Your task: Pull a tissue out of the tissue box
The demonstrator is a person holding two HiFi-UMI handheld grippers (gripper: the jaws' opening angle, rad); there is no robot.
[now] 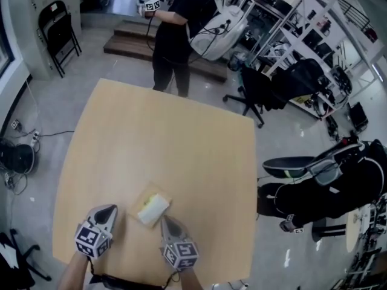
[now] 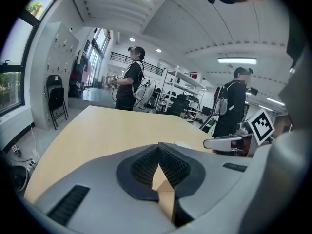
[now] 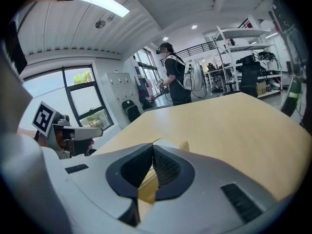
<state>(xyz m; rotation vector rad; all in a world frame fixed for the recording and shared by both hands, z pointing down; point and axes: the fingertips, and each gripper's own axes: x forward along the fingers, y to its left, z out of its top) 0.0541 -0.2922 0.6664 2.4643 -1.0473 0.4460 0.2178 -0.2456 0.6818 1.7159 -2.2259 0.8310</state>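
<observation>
A flat tan tissue box (image 1: 151, 208) with pale tissue showing in its top slot lies on the wooden table (image 1: 181, 150) near the front edge. My left gripper (image 1: 110, 209) hovers just left of the box, jaws closed tip to tip with nothing in them. My right gripper (image 1: 164, 220) sits at the box's near right corner, also shut and empty. In the left gripper view the shut jaws (image 2: 159, 146) hide most of the box; a bit of white tissue (image 2: 183, 144) peeks past them. In the right gripper view the box (image 3: 181, 146) shows just beyond the shut jaws (image 3: 153, 146).
A person in black with a white backpack (image 1: 181, 23) stands beyond the table's far edge, holding grippers. Office chairs (image 1: 260, 92) and shelves stand at the right, a folding chair (image 1: 58, 29) at the far left. Another person (image 2: 234, 106) stands to the table's right.
</observation>
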